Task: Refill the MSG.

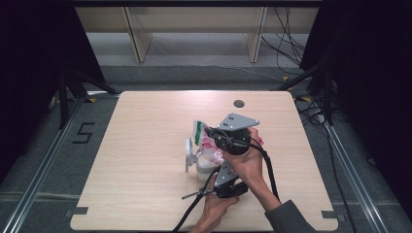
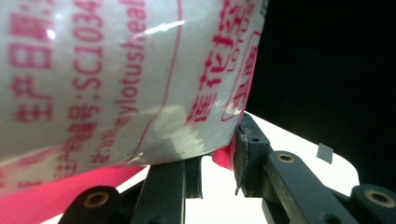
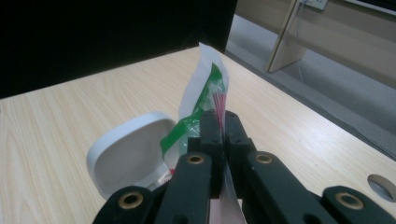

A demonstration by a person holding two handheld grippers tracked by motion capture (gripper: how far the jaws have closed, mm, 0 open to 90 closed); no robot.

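Place: a lab-like recording room
Table: a pale wood table (image 1: 145,160) with a cable hole (image 1: 238,103) near its far edge
Surroundings: black curtains at both sides, metal floor rails (image 1: 41,170), loose cables (image 1: 286,43) by the far right corner
Floor: grey, marked with a "5" (image 1: 83,132)

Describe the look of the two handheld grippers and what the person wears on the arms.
Both the left gripper and the right gripper are black, with gold-coloured rivets at the jaw links. Each carries a grey three-cornered plate on top and trails a black cable. A dark grey sleeve covers one forearm.
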